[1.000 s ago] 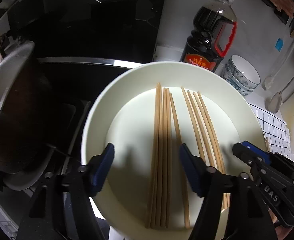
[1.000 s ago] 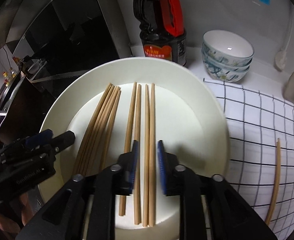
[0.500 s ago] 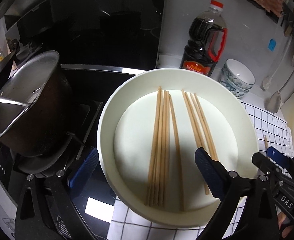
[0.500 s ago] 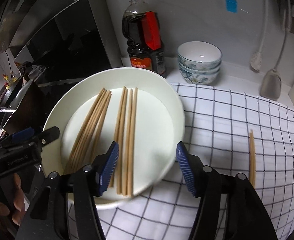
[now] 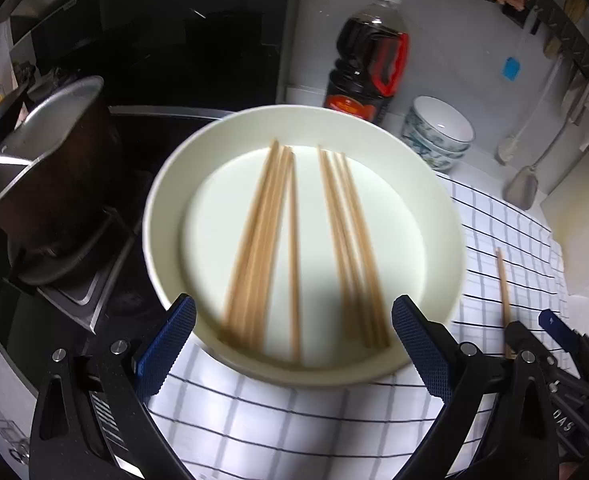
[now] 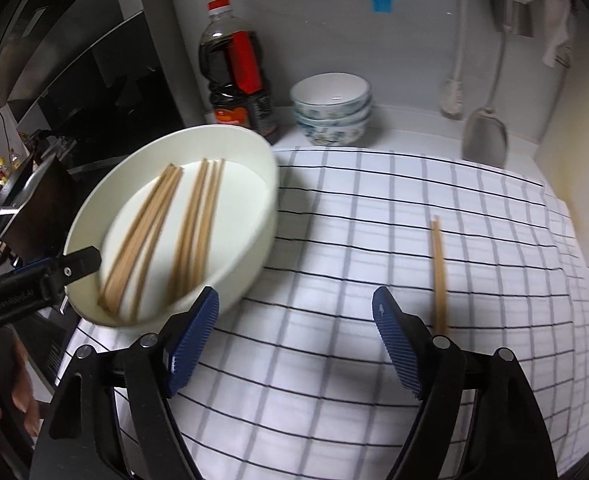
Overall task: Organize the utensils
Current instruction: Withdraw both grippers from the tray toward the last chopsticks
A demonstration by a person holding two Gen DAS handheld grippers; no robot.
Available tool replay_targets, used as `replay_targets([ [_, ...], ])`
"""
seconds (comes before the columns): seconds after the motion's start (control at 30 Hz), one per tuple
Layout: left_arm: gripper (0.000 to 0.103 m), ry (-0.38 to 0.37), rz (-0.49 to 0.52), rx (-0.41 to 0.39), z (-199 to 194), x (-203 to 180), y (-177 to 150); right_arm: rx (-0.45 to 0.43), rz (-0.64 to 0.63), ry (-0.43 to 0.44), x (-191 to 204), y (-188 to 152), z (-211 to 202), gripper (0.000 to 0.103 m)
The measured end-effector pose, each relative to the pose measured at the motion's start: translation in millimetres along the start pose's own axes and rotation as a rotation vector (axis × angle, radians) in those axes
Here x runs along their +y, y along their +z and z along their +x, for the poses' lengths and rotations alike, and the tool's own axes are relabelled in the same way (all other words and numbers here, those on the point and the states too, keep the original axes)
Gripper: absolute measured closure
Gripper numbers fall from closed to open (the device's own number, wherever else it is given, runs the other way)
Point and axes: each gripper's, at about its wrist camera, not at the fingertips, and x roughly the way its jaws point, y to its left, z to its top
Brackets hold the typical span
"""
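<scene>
Far left: dark pot (image 5: 50, 184) on the stove (image 5: 106, 280), just beside the plate. Left gripper (image 5: 294, 344) has its jaws spread wide, holding nothing, blue pads either side of the near rim of the white plate (image 5: 162, 208); whether they touch the rim, can't tell. The plate sits at the left edge of the checked cloth (image 5: 274, 420), partly over the stove. In the plate are two bundles of wooden chopsticks: left bundle (image 5: 260, 236) fanned slightly, with one stick apart on its right, and right bundle (image 5: 350, 248), all running near to far. Soy sauce bottle (image 5: 368, 56) stands behind the plate against the wall, with stacked patterned bowls (image 5: 440, 132) to its right. Right gripper (image 6: 296, 328) is also wide open and empty, over bare cloth to the right of the plate. A pair of chopsticks (image 6: 438, 272) lies on the cloth just right of its right finger, well apart from the plate. Far right: spatula (image 6: 486, 136) and a white utensil (image 6: 456, 80) hang at the wall.
</scene>
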Motion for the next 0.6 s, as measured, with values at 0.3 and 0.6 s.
replay_targets([
  [0.3,0.006,-0.013,0.054,0.005,-1.3,-47.2,-30.1,0.0,0.045,-0.023,-49.8,-25.2,-19.1,0.027],
  [0.6,0.006,-0.023,0.131,-0.005,4.9,-101.1,-53.8,0.017,0.069,-0.086,-98.1,-49.6,-13.3,0.027],
])
